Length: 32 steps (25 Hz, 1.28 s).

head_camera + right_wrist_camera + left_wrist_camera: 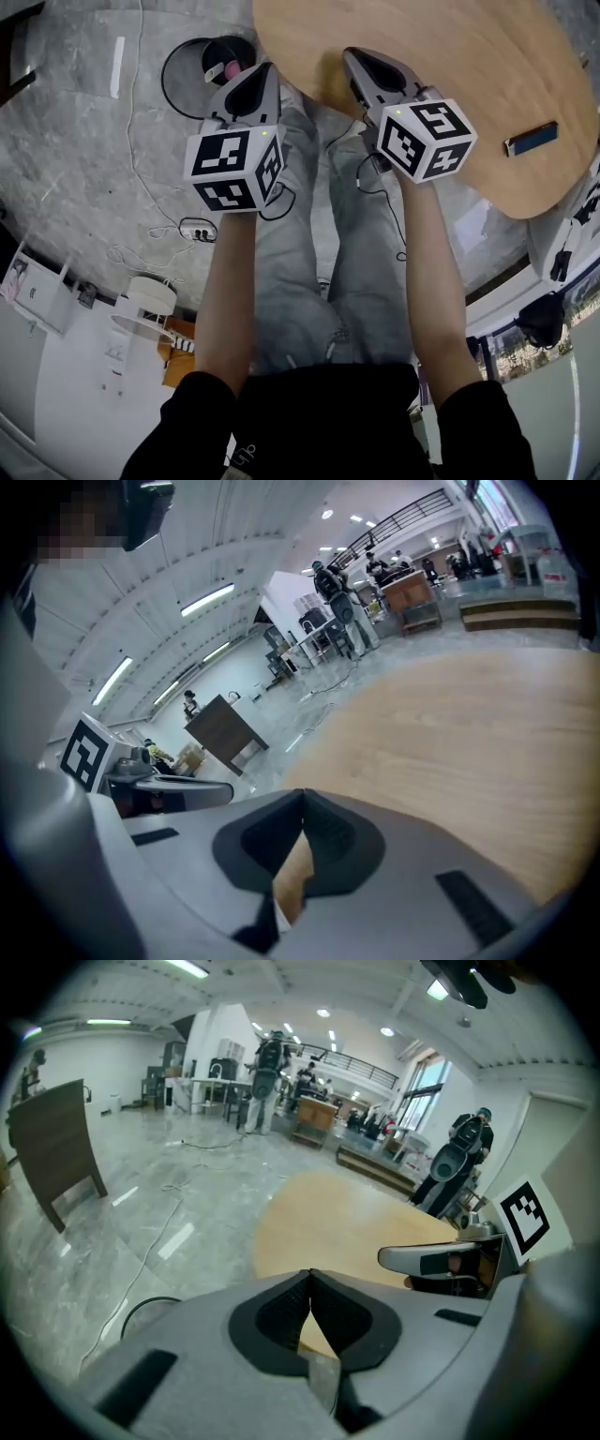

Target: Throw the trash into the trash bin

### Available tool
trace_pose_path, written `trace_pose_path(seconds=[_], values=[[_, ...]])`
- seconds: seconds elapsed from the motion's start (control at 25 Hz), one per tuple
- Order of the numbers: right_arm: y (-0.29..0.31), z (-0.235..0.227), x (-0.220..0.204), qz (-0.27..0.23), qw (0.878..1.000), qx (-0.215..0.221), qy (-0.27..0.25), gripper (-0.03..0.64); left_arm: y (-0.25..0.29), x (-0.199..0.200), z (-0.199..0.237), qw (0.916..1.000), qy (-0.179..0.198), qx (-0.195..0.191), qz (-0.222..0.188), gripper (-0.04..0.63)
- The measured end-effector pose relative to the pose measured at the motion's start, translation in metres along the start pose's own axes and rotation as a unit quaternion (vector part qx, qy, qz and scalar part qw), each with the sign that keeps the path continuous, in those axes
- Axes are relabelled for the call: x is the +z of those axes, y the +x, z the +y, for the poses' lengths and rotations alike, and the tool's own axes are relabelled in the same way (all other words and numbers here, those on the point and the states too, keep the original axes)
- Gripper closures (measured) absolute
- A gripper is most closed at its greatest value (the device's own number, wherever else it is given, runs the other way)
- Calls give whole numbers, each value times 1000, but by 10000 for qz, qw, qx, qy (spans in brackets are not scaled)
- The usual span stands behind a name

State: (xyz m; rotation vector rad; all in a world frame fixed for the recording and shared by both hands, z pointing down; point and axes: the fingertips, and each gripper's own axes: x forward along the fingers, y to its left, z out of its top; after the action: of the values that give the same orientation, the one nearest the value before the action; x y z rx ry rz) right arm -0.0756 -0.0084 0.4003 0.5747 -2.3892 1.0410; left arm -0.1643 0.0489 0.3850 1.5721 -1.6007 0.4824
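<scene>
A black round trash bin point(228, 58) stands on the grey floor at the left edge of the round wooden table point(469, 66), with something pink inside it. My left gripper point(263, 71) hangs just to the right of the bin, jaws shut and empty; its tips meet in the left gripper view point(309, 1276). My right gripper point(352, 56) is over the table's near edge, also shut with nothing between its pads point(302, 806). Each gripper shows in the other's view: the right gripper point(441, 1260) and the left gripper point(169, 791). No loose trash is visible.
A flat blue and black device point(531, 139) lies on the table's right side. Cables and a power strip point(199, 229) trail over the floor. The person's grey-trousered legs point(309, 244) are below the grippers. A dark wooden panel point(56, 1152) stands further off.
</scene>
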Motion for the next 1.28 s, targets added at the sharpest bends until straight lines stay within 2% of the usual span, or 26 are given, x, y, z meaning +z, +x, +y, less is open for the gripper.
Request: trace_pose_path(seconds=[0.28,0.48,0.68,0.96,1.08,1.2,1.24,1.28], values=[[-90,-74,-9,-557,9942,-763,513,606,35,1,-96,9959,653,-582,236,588],[-154,-127,-26,-904,9824,-1363,898,606,56,-11,-164,9886,1073,-962,424,588],[-218,-175,-53,-1181,9610,-2104,1352,606,71,-26,-222,9785,1465,-1301,641,588],[-290,-237,-78,-1443,9218,-3147,1745,604,94,-41,-284,9651,1892,-1604,845,588],[-316,-257,-83,-1456,9050,-3554,1829,603,99,-42,-310,9595,2049,-1708,903,588],[-332,-278,-92,-1301,8938,-3848,1901,601,106,-44,-331,9561,2127,-1781,942,588],[-334,-284,-95,-1232,8909,-3918,1939,592,109,-44,-337,9551,2145,-1807,952,588],[-334,-290,-98,-1149,8896,-3951,1982,508,112,-45,-342,9542,2163,-1832,960,588]])
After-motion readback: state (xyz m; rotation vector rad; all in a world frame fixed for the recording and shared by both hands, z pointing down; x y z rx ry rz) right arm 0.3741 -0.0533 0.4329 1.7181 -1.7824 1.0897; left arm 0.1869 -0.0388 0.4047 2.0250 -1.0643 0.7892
